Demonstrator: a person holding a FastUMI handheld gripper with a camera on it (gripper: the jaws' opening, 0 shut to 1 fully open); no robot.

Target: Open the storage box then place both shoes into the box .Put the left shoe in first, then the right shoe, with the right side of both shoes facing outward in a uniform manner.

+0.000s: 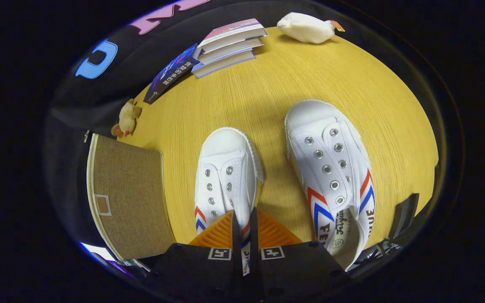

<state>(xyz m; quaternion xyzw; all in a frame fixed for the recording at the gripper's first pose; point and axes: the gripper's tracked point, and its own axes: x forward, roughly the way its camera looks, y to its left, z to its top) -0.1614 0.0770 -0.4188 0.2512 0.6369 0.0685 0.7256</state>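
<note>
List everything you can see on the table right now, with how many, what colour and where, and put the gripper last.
shoes: two, white with red and blue chevrons; left shoe between and just ahead of the gripper's fingers, right shoe beside it to the right
storage box: one, brown fabric, lid closed, left of the shoes
books: a stack of three, pale covers, far side of the table beyond the shoes
booklet: one, dark blue, leaning beside the stack
plush toy: one, tan, beyond the box at the table edge
soft toy: one, white, far edge
table: one, yellow wood
gripper: one, fingers nearly together at the left shoe's heel
</note>
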